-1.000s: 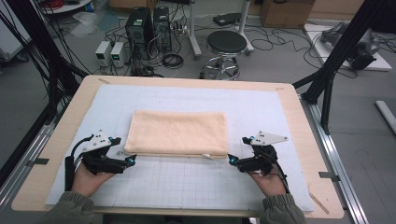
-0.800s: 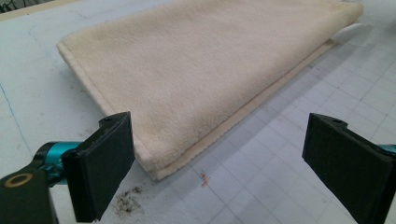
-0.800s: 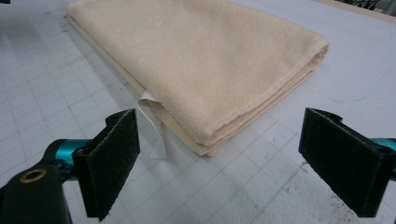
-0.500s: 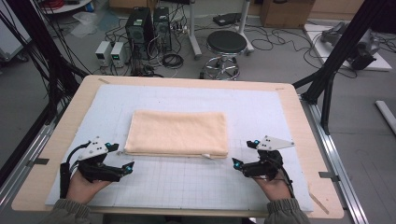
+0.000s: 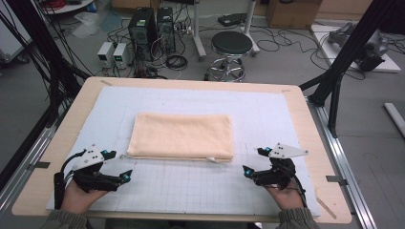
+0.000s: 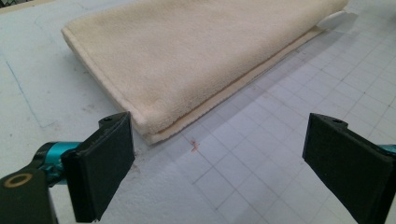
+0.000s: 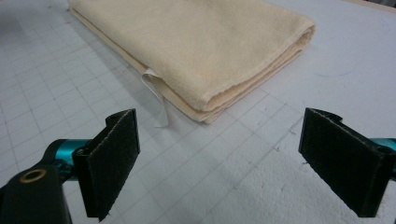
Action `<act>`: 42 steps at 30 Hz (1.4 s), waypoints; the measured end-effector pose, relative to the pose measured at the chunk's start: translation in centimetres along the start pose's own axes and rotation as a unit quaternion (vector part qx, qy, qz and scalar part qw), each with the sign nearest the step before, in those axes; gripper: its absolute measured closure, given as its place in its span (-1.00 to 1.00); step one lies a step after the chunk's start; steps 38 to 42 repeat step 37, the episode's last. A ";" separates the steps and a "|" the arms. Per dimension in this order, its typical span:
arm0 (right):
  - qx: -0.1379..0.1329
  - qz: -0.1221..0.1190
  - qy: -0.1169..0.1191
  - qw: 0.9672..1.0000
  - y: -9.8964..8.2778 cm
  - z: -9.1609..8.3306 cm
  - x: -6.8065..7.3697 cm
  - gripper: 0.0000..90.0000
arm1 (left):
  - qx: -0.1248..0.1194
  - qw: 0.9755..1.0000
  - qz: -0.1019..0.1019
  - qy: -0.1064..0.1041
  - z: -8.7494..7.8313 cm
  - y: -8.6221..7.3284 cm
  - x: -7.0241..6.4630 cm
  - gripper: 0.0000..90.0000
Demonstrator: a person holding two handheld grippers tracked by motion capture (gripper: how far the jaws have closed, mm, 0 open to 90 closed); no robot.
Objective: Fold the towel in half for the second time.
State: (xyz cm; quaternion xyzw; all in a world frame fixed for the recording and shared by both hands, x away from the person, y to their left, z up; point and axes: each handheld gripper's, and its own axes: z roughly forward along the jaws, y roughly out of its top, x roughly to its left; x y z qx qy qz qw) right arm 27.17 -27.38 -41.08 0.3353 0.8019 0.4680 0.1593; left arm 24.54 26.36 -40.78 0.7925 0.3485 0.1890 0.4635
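A folded cream towel (image 5: 181, 136) lies flat in the middle of the white grid mat (image 5: 191, 191). A small white label (image 5: 210, 160) sticks out of its near edge. My left gripper (image 5: 119, 164) is open, a short way in front of the towel's near left corner (image 6: 144, 126), touching nothing. My right gripper (image 5: 253, 161) is open too, in front of and to the right of the near right corner (image 7: 205, 112). In the left gripper view, the gripper (image 6: 233, 158) holds nothing. The right gripper (image 7: 229, 158) is likewise empty in its own view, with the label (image 7: 156, 95) ahead on the left.
The mat covers a wooden table (image 5: 305, 119) whose bare rim runs all round. Behind the table on the floor stand a round stool (image 5: 231, 45), computer towers (image 5: 153, 26) and loose cables. A black frame post (image 5: 344, 57) rises at the right.
Both grippers have drawn back from the towel's near corners toward the person and slightly outward. The towel has stayed flat where it was.
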 end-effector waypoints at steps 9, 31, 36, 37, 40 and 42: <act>0.002 0.003 -0.001 1.000 -0.5 -0.7 0.2 -0.74 | -0.001 1.000 -0.005 0.003 -0.7 -0.5 -0.1 -0.79; 0.007 0.001 0.006 1.000 -1.3 -0.7 0.1 -0.74 | 0.003 1.000 -0.004 0.007 -0.9 -0.7 0.0 -0.79; 0.009 -0.002 0.007 1.000 -1.2 -0.5 0.2 -0.74 | 0.003 1.000 -0.004 0.008 -1.0 -0.8 0.1 -0.79; 0.009 -0.001 0.008 1.000 -1.2 -0.4 0.2 -0.74 | 0.002 1.000 -0.006 0.009 -1.0 -0.8 0.1 -0.79; 0.009 -0.001 0.008 1.000 -1.2 -0.4 0.2 -0.74 | 0.002 1.000 -0.006 0.009 -1.0 -0.8 0.1 -0.79; 0.009 -0.001 0.008 1.000 -1.2 -0.4 0.2 -0.74 | 0.002 1.000 -0.006 0.009 -1.0 -0.8 0.1 -0.79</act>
